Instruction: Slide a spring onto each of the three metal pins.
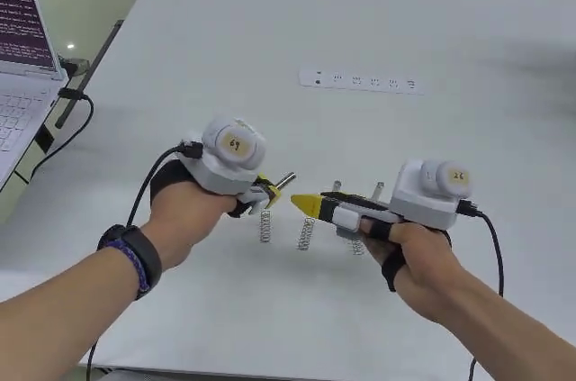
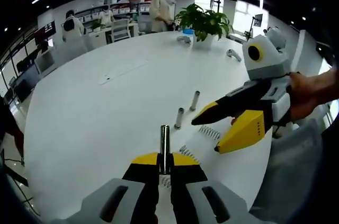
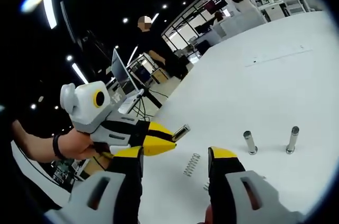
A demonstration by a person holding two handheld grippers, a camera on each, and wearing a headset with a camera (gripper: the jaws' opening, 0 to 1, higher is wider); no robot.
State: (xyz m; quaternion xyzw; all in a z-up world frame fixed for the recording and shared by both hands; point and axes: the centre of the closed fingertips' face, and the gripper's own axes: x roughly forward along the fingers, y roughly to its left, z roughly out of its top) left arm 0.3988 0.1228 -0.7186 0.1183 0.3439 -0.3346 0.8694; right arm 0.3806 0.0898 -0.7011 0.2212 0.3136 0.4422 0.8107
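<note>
While the left gripper [image 1: 269,191] pinches a metal pin [image 1: 284,181] between its yellow-tipped jaws, holding it lifted off the white table [image 1: 225,30], the right gripper [image 1: 309,204] points at that pin from the person's right. It is near the pin but not touching, and its jaws are spread apart with nothing held. Close to the held pin, lying on the table, are a first spring [image 1: 265,226] directly beneath it, a second spring [image 1: 306,233] just right of that, and a third spring [image 1: 357,246] farther right, partly hidden under the right gripper. To the right of the held pin, beyond the right gripper, a nearer pin [image 1: 337,187] and a farther pin [image 1: 378,190] stand upright and bare on the table. A power strip [image 1: 360,81] lies well beyond the held pin, and a laptop [image 1: 18,66] sits far to its left.
</note>
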